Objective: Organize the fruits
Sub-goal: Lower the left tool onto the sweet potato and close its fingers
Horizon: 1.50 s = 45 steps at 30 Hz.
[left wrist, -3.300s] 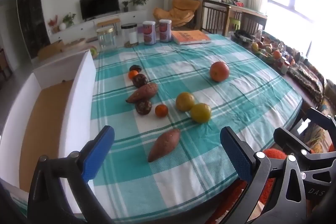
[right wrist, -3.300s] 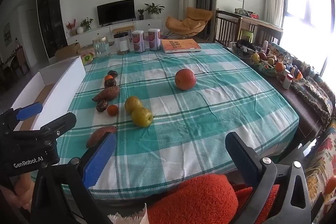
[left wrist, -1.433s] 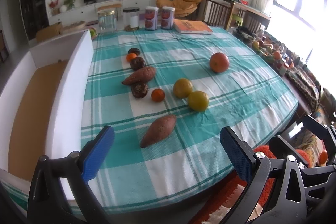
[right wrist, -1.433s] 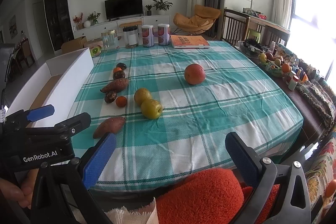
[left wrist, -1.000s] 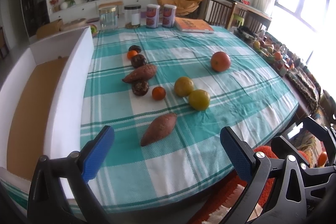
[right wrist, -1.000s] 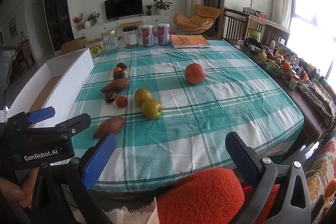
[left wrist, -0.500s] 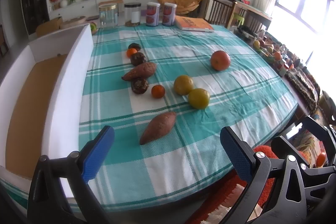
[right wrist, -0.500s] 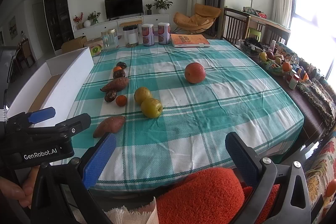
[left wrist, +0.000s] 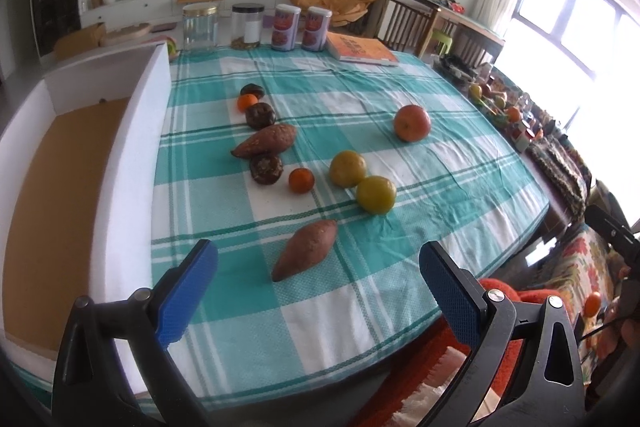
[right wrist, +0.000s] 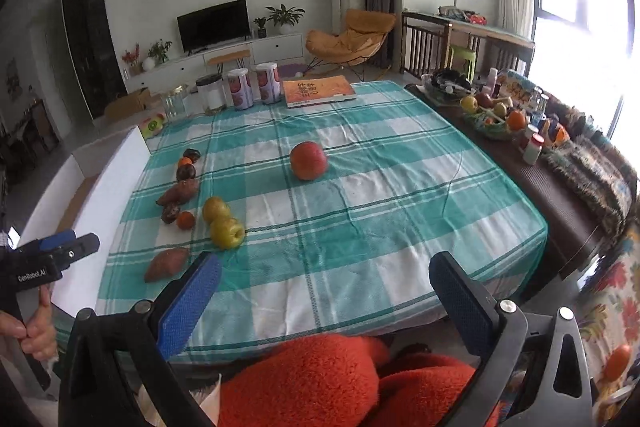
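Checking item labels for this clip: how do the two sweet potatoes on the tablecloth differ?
The near sweet potato lies alone close to the table's front edge; the far sweet potato sits in the cluster, with a dark round fruit just behind it and another just in front. The near one looks smoother and redder, the far one browner and rougher. Both are tapered and lie flat.

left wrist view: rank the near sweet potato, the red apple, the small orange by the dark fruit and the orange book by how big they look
1. orange book
2. near sweet potato, though it lies closest to the camera, so this is unsure
3. red apple
4. small orange
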### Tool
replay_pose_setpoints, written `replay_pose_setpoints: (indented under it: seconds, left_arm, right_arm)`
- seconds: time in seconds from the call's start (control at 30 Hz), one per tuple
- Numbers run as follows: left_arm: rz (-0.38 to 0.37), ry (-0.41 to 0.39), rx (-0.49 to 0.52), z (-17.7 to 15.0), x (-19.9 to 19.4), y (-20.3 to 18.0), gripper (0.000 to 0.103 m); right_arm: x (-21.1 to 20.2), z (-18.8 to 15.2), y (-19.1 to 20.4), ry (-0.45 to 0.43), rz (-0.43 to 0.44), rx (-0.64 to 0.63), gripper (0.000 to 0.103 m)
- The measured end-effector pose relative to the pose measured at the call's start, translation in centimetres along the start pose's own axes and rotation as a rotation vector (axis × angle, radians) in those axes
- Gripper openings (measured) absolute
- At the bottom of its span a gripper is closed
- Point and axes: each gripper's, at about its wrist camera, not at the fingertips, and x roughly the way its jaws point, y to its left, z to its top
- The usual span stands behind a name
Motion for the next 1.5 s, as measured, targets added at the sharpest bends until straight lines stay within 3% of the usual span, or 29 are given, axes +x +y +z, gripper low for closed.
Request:
replay_pose_setpoints:
  seconds: [0.1,0.23,0.47,0.6,0.83,1.07,1.2,1.33,1.4,1.43,1.47,1.5]
  left_arm:
    - [0.073,0.048,0.042,-1.9,2.5,0.9,0.101]
    - [0.077,0.12,0.072,-2.5,6.7,0.8,0.101]
    - [0.068,0.174,0.205,-1.2,13.1,-0.9,0.101]
    - [0.081,0.224,0.206,-1.4,15.2,-0.4,0.103]
    - [0.072,0.154,0.213,-1.9,14.7,-0.2,0.103]
    - [0.093,0.28,0.221,-0.8,15.3,-1.0,0.101]
    - [0.076,0.281,0.299,-1.2,14.5,-2.1,0.099]
    - [0.045,0.268,0.306,-1.4,13.8,-2.3,0.099]
    - [0.027,0.257,0.288,-1.3,13.5,-2.2,0.092]
    - [0.02,0.259,0.278,-1.3,13.6,-2.0,0.07]
    - [0.035,0.266,0.269,-1.3,13.8,-2.0,0.056]
    - [0.037,0.254,0.264,-1.2,13.7,-1.9,0.055]
  right_arm:
    - [2.0,-2.9,0.2,-0.026,-0.031,0.062,0.103]
    - [4.5,-5.8,1.6,0.003,0.058,0.114,0.103]
    - [4.1,-6.6,3.1,-0.027,0.059,0.066,0.103]
    - [4.4,-6.9,2.6,-0.016,0.066,0.092,0.103]
    - [4.9,-6.9,2.4,-0.003,0.078,0.11,0.103]
    - [4.6,-7.1,2.2,-0.007,0.08,0.118,0.103]
    - [4.4,-7.1,2.1,-0.012,0.08,0.121,0.103]
    - [4.5,-7.1,2.2,-0.005,0.085,0.118,0.103]
    - [4.6,-7.1,2.4,0.002,0.089,0.114,0.103]
    - [4.6,-7.1,2.6,0.006,0.089,0.11,0.103]
    - [4.7,-7.2,2.7,0.009,0.09,0.105,0.103]
    - [4.8,-7.2,2.9,0.013,0.091,0.1,0.103]
